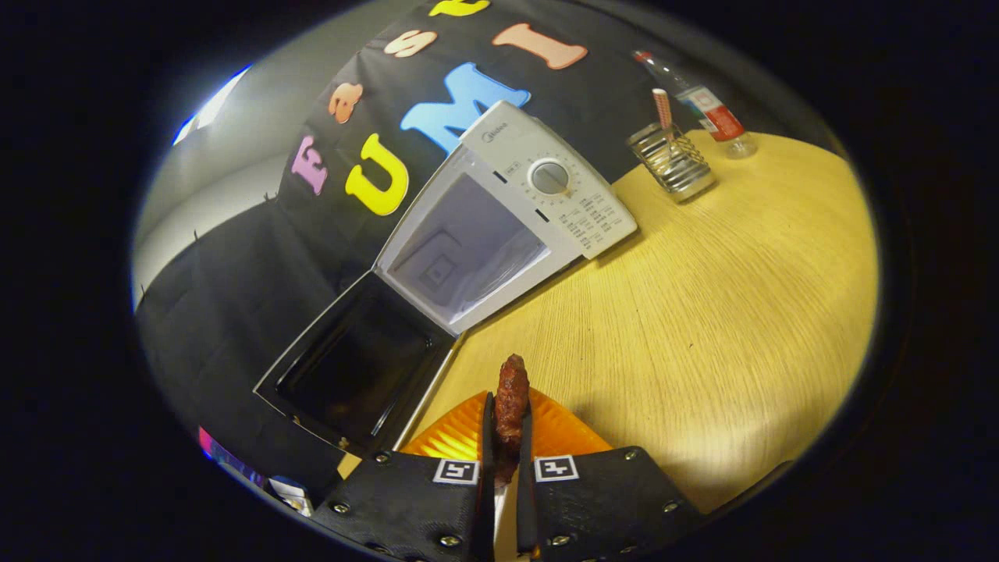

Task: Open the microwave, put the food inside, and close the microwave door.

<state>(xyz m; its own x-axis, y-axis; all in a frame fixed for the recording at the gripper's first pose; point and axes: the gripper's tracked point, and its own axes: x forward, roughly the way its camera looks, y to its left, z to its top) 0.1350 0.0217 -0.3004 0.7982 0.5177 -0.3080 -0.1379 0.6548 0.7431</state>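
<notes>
Worktop (702, 312) carries the microwave (538, 187), door (351, 367) swung wide open, cavity bare. Orange plate (460, 433) sits under your claw (506, 425), which is clamped on the sausage (512, 390), well short of the cavity.

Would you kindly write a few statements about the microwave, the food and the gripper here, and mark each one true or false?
1. The microwave door stands open. True.
2. The gripper is open and holds nothing. False: its fingers are closed on a piece of reddish-brown food, which sticks out ahead of them.
3. The food already lies inside the microwave cavity. False: it is between the fingers, above an orange plate on the wooden table.
4. A wire holder with a striped straw stands on the table beyond the microwave. True.
5. A bottle lies on top of the microwave. False: it is at the table's far edge, beside the wire holder.
</notes>
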